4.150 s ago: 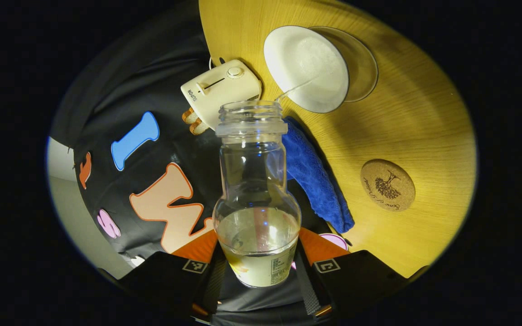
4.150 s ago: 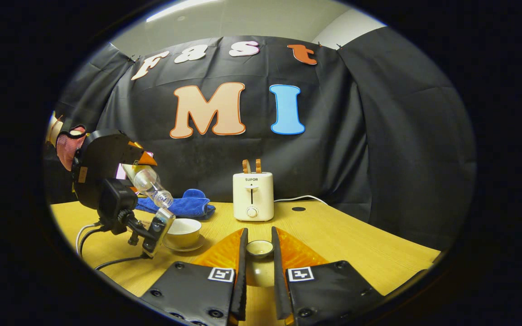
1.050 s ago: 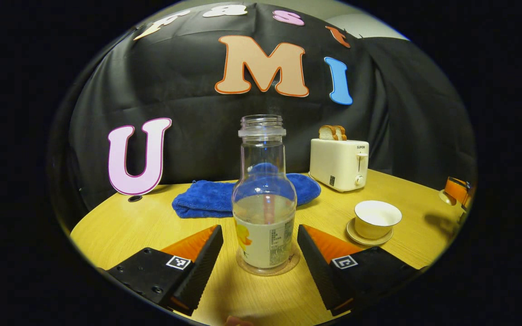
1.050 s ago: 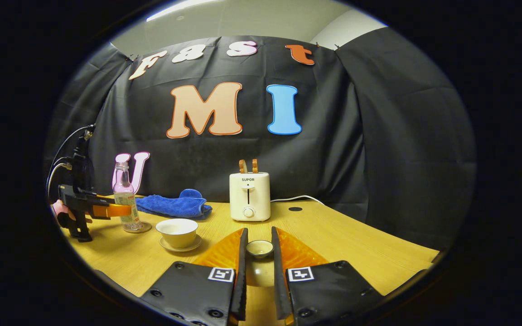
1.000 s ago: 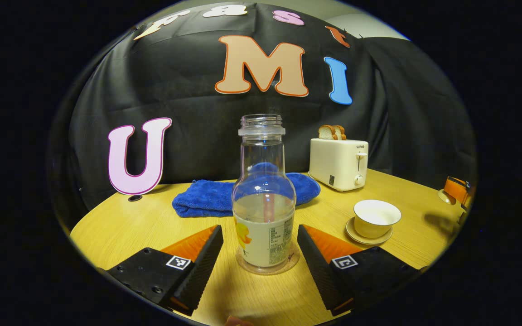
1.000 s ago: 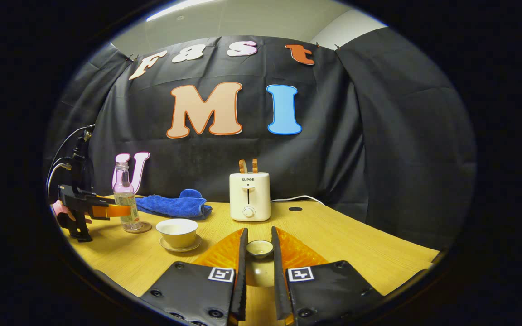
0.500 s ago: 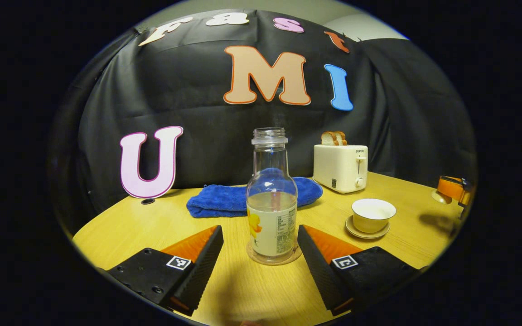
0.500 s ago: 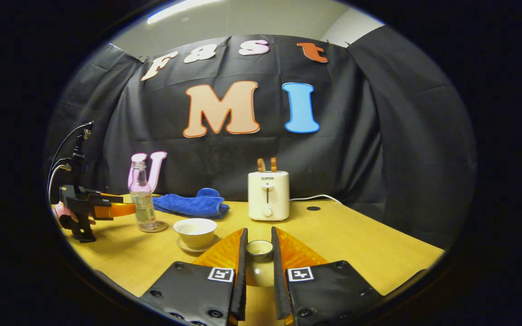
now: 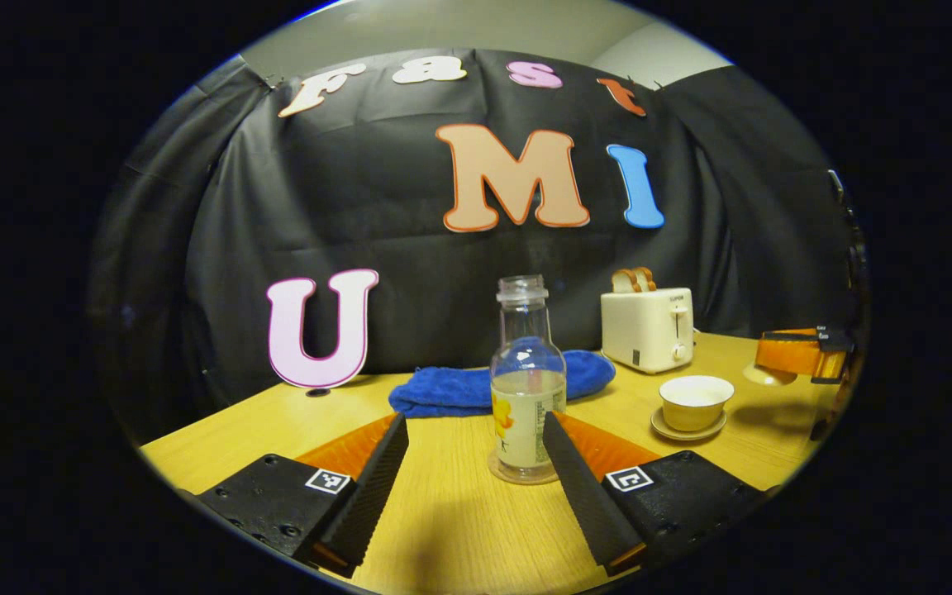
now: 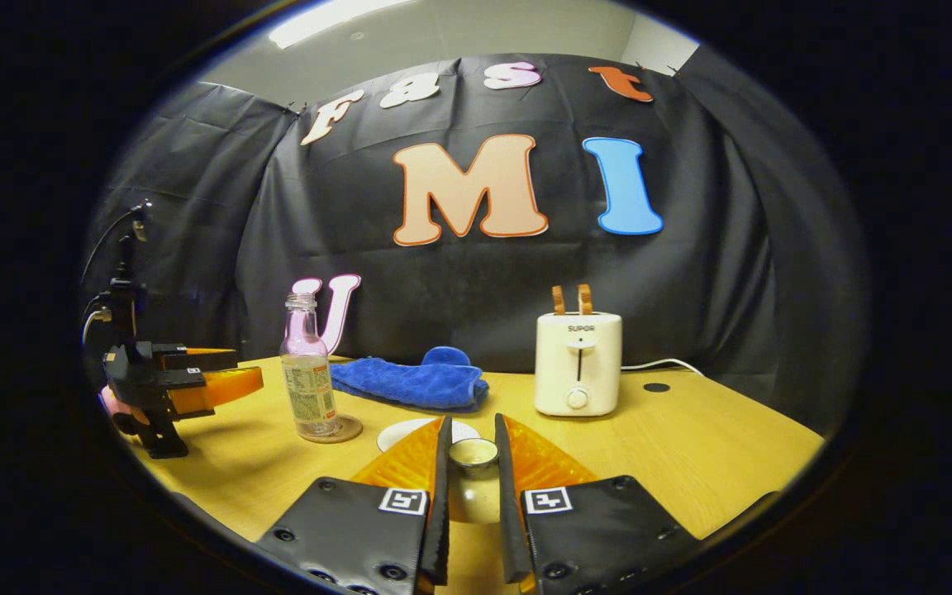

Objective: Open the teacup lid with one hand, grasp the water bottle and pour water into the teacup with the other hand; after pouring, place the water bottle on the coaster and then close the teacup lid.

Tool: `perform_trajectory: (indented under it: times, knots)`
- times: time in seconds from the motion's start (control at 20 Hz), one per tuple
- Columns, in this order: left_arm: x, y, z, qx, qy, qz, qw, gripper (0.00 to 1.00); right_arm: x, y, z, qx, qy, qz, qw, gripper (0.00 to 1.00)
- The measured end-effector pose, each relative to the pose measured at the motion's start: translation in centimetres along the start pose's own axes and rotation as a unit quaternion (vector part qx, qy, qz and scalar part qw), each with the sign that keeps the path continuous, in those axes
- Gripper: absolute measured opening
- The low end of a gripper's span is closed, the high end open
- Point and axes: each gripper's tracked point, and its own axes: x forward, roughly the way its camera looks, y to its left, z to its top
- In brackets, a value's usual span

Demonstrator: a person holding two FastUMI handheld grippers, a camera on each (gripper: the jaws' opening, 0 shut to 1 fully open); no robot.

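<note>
The clear water bottle stands upright and uncapped on the round cork coaster, partly full. My left gripper is open a little short of it, touching nothing. The white teacup sits uncovered on its saucer to the right. In the right gripper view my right gripper is shut on the knob of the teacup lid. The teacup's white rim peeks out just behind the right gripper's left finger. The bottle and the left gripper stand at the left.
A cream toaster with bread slices stands at the back of the yellow wooden table, its cord running right. A folded blue cloth lies behind the bottle and cup. The table edge lies close in front of both grippers.
My left gripper has drawn back from the bottle, which stays on the coaster. My right gripper has carried the lid leftward to just in front of the teacup.
</note>
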Motion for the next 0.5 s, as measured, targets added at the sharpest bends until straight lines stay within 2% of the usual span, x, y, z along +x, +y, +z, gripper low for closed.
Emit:
perform_trajectory:
  times: [0.25,0.5]
  knots:
    - [-0.7,1.1,0.0,-0.033,-0.005,0.016,0.999,0.95,3.4,2.0,-0.2,0.0,0.007,0.026,1.0,0.29]
    - [-1.6,1.8,-0.1,-0.031,-0.004,0.031,0.999,0.96,5.9,3.1,-1.3,-0.002,0.033,0.039,0.999,0.29]
